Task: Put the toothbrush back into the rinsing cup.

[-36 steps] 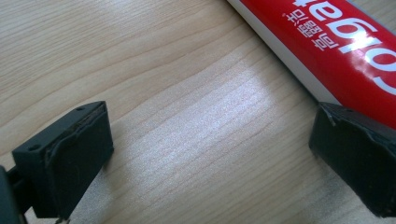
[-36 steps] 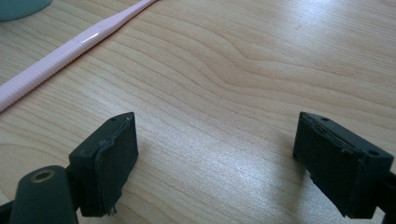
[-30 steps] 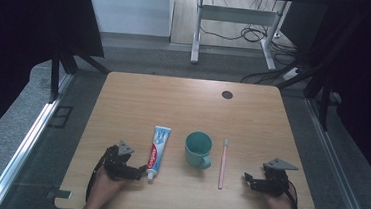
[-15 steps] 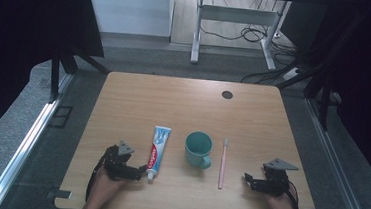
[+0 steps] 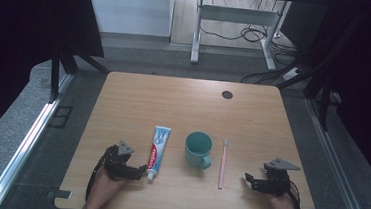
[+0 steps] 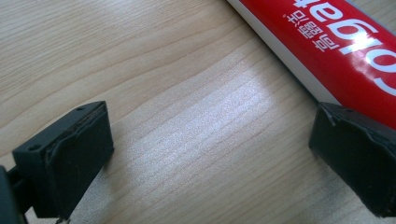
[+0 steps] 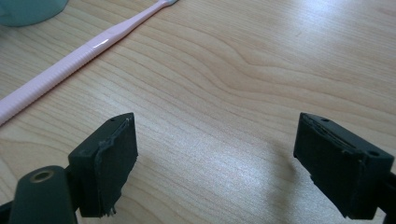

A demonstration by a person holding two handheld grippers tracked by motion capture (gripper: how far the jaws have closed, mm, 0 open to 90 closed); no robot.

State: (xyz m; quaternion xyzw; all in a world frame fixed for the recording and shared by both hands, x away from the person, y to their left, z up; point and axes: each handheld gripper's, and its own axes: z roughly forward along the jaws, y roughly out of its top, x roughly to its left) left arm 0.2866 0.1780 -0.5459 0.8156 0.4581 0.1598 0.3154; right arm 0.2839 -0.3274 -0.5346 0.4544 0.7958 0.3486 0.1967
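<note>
Resting low on the near edge of the table [image 5: 123,99], the left gripper [image 5: 138,171] and right gripper [image 5: 251,180] both stand spread wide, holding nothing. No pick looks begun. Just beside the left one lies the toothpaste [image 5: 158,145], so a short sideways reach would bracket it. Its red label carries white lettering, partly cut off. Farther on sit the cup [image 5: 198,147] and toothbrush [image 5: 223,162]

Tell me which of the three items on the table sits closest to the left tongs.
The toothpaste tube: its cap end lies right beside the left tongs. The teal mug and pink toothbrush lie farther toward the right tongs.
</note>
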